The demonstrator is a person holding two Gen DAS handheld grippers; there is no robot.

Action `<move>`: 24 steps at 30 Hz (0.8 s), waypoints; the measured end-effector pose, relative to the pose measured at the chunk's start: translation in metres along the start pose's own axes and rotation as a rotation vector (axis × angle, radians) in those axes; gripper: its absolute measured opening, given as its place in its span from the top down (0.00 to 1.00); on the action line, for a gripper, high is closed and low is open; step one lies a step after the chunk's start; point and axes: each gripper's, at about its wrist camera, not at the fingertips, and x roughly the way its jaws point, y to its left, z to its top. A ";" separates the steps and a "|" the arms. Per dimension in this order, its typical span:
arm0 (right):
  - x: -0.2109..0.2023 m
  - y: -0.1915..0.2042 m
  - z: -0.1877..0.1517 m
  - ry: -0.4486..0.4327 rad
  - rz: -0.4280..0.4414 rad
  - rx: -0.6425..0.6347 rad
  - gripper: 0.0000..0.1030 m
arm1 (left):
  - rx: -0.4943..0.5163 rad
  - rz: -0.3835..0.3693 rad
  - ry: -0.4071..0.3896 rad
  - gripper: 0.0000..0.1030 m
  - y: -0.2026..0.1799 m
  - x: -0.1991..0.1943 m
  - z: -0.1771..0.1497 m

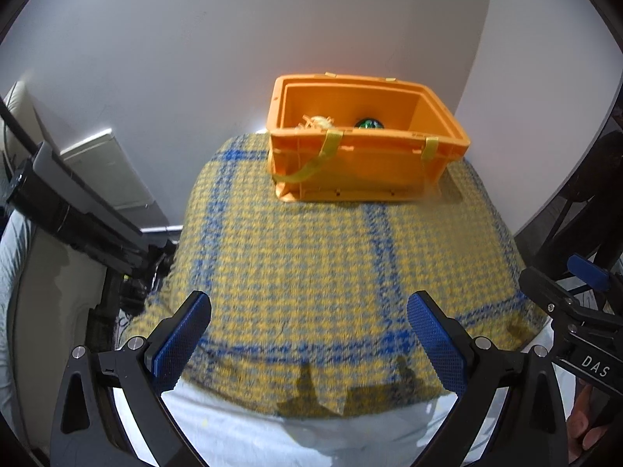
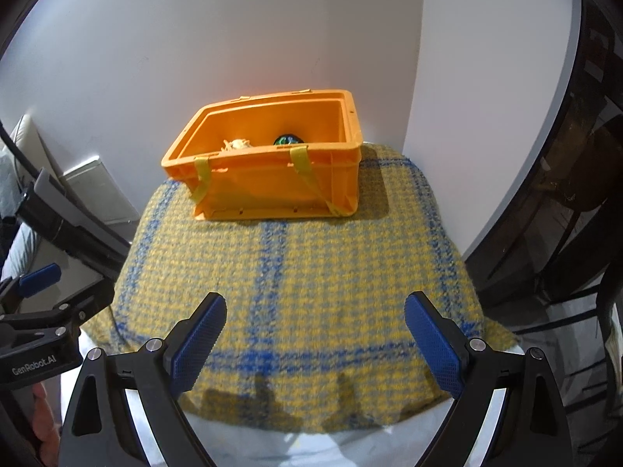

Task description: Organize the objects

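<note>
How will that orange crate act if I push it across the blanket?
The orange crate looks like rigid plastic and nearly empty, so probably light. The woven blanket may grip and bunch rather than let it slide. Its green ball would likely roll.

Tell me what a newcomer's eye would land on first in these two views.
The bright orange crate stands out at once, set at the far end of the yellow and blue woven blanket, close to the white wall. Inside it lie a pale straw-coloured object and a dark green ball. Nearest the cameras, the left tongs and right tongs are both spread wide and hold nothing.
</note>
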 end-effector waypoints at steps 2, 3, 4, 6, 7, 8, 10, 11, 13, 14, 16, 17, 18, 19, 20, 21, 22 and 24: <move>-0.002 0.003 -0.005 0.010 0.006 -0.009 0.10 | 0.000 0.007 0.008 0.00 0.001 -0.001 -0.006; -0.003 0.005 -0.008 0.016 0.009 -0.013 0.10 | 0.002 0.015 0.012 0.00 0.001 -0.002 -0.009; -0.004 0.006 -0.011 0.020 0.012 -0.016 0.10 | 0.004 0.022 0.017 0.00 0.001 -0.002 -0.012; -0.004 0.009 -0.014 0.024 0.014 -0.023 0.10 | 0.000 0.027 0.027 0.00 0.002 -0.002 -0.017; -0.005 0.010 -0.016 0.027 0.014 -0.026 0.10 | -0.004 0.030 0.033 0.00 0.003 -0.001 -0.019; -0.005 0.011 -0.017 0.030 0.016 -0.027 0.10 | -0.009 0.031 0.039 0.00 0.004 -0.001 -0.021; -0.005 0.012 -0.020 0.036 0.020 -0.029 0.10 | -0.018 0.032 0.048 0.00 0.005 0.000 -0.024; -0.005 0.012 -0.022 0.038 0.021 -0.029 0.10 | -0.020 0.032 0.051 0.00 0.006 0.000 -0.026; -0.004 0.011 -0.024 0.043 0.022 -0.028 0.10 | -0.025 0.031 0.057 0.00 0.005 0.001 -0.028; -0.004 0.010 -0.024 0.046 0.023 -0.027 0.10 | -0.027 0.030 0.060 0.00 0.005 0.001 -0.029; -0.003 0.009 -0.026 0.051 0.022 -0.025 0.10 | -0.027 0.030 0.062 0.00 0.004 0.001 -0.030; -0.003 0.009 -0.026 0.053 0.021 -0.024 0.10 | -0.026 0.031 0.063 0.00 0.004 0.001 -0.030; -0.002 0.008 -0.027 0.055 0.021 -0.024 0.10 | -0.026 0.032 0.065 0.00 0.004 0.001 -0.030; -0.002 0.008 -0.027 0.057 0.022 -0.025 0.10 | -0.026 0.033 0.065 0.00 0.003 0.001 -0.031; -0.002 0.008 -0.028 0.058 0.020 -0.026 0.10 | -0.025 0.034 0.066 0.00 0.004 0.001 -0.031; -0.003 0.008 -0.029 0.059 0.019 -0.025 0.10 | -0.026 0.035 0.068 0.00 0.004 0.001 -0.031; -0.003 0.009 -0.030 0.061 0.021 -0.024 0.10 | -0.028 0.035 0.068 0.00 0.004 0.001 -0.031; -0.002 0.009 -0.030 0.064 0.021 -0.023 0.10 | -0.031 0.035 0.071 0.00 0.004 0.002 -0.032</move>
